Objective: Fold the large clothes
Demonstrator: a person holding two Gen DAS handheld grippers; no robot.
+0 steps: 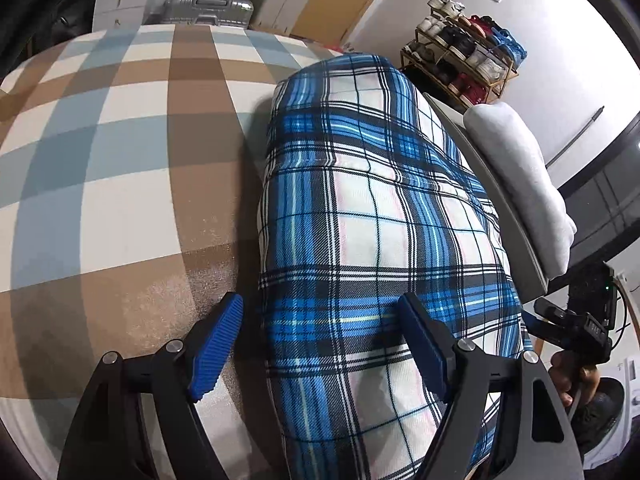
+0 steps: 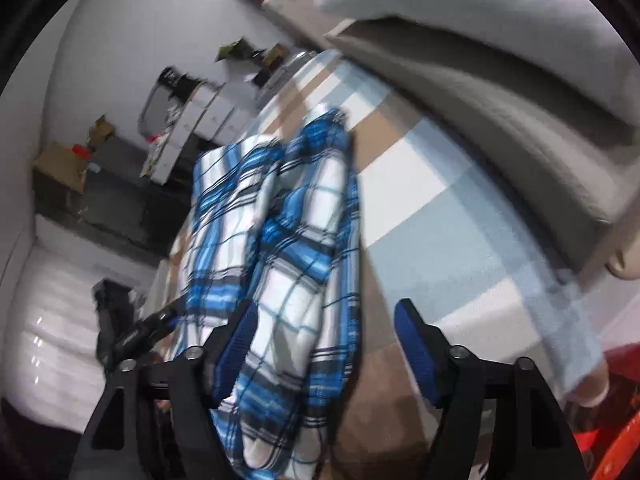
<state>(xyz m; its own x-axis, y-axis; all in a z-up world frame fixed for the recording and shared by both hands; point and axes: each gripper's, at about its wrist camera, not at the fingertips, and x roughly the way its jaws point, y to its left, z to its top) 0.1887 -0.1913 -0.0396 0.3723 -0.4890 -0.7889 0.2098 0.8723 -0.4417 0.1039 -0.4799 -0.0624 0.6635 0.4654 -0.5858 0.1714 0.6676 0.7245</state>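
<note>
Plaid garment point(image 1: 372, 216) lies folded on the checked bed point(image 1: 100, 152); with both claws point(image 1: 320, 344) point(image 2: 324, 352) spread wide, snagging could undo its layers

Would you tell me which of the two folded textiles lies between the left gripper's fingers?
The blue plaid garment on the checked cover. The left gripper straddles its near edge, open. The plain grey folded cloth sits apart on the ledge.

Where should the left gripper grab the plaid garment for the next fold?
Take the plaid garment at its near left edge, coming in low from the left. That edge lies free on the checked bed cover, and the open left gripper already straddles it.
</note>
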